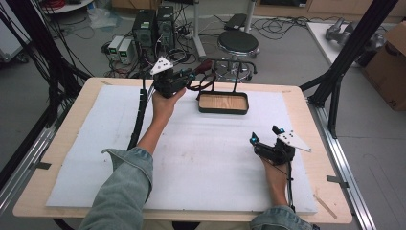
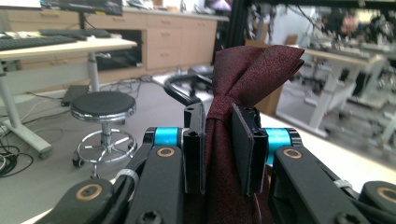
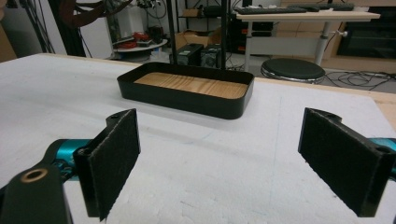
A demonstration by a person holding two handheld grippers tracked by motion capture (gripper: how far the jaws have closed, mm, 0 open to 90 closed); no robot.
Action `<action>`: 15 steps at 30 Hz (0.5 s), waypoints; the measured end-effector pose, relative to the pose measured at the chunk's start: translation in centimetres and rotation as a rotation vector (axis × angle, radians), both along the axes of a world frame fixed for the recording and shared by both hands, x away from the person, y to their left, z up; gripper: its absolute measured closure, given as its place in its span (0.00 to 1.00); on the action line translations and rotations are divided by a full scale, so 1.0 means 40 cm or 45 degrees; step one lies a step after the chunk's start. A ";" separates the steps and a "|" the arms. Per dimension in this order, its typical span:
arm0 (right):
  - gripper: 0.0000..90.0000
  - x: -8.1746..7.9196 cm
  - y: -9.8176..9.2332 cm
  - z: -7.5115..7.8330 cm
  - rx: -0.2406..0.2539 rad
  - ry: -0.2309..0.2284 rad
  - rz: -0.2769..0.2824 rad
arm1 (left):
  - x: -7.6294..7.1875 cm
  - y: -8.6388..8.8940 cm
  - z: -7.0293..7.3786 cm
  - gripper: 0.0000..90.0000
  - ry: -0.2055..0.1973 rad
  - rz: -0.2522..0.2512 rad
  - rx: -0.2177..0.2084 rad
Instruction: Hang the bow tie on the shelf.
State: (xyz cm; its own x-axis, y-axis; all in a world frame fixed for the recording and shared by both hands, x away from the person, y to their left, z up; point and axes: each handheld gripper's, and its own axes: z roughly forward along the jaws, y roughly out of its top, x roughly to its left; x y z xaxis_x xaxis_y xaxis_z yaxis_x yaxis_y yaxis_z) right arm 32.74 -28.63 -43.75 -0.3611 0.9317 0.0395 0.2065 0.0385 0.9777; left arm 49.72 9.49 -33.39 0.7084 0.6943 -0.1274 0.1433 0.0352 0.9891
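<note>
I am holding a dark red necktie (image 2: 247,88) in my left gripper (image 2: 219,149), and its jaws are pinching the fabric between their two flat black pads. In the left gripper view the tie is running up through the gap as a narrow band, its long axis lying along the jaws, and it is bunching into a folded, knot-like lump just past the tips. The cloth is showing a fine woven grain with a slight sheen, soft against the hard, square-edged jaws.

From the high view I am seeing the left gripper (image 1: 191,75) raised over the far left part of the bench (image 1: 62,189), pointing toward the right, with the necktie (image 1: 205,65) sticking out beyond the jaws and a little hanging below. It is sitting above and just left of the far end of the tray (image 1: 223,110), not touching it.

The tray is a shallow black rectangle with rounded corners and a pale wood-grain floor; in the right gripper view the tray (image 3: 187,100) is lying ahead of the jaws, well apart from them. It is resting on the white foam sheet (image 1: 210,158) that is covering most of the light wooden bench.

My right gripper (image 1: 266,135) is resting low on the foam near the right edge, and its jaws are spread wide with nothing between them, their inner faces lined with coarse black felt-like pads (image 3: 116,154).
</note>
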 end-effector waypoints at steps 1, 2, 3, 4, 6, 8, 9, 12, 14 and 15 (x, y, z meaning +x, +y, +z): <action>0.13 -0.001 0.000 0.000 0.004 0.004 -0.001 | 0.005 0.000 0.000 0.83 0.013 0.002 -0.006; 0.13 -0.001 0.000 0.000 0.003 0.004 -0.001 | 0.011 0.000 -0.001 0.83 0.018 -0.004 -0.010; 0.13 -0.001 0.000 0.000 0.004 0.005 -0.001 | 0.015 -0.001 0.000 0.83 0.021 -0.001 -0.008; 0.13 -0.001 0.000 0.000 0.005 0.005 -0.002 | 0.020 -0.004 0.002 0.83 0.023 0.004 -0.003; 0.13 0.000 -0.001 0.000 0.002 0.000 -0.002 | 0.028 -0.011 0.005 0.83 0.016 0.004 0.006; 0.13 0.000 -0.002 0.000 0.002 -0.002 -0.004 | 0.033 -0.018 0.007 0.83 0.001 0.020 0.022; 0.13 0.000 -0.002 0.000 0.006 -0.001 -0.004 | 0.037 -0.020 0.008 0.83 0.000 0.019 0.027; 0.13 0.000 -0.002 0.000 0.005 0.000 -0.003 | 0.047 -0.025 0.009 0.83 -0.001 0.028 0.023; 0.13 0.000 -0.002 0.000 0.005 -0.001 -0.002 | 0.053 -0.025 0.006 0.83 0.005 0.044 0.019; 0.13 0.000 -0.002 0.000 0.006 0.000 -0.001 | 0.056 -0.025 0.004 0.83 0.008 0.053 0.021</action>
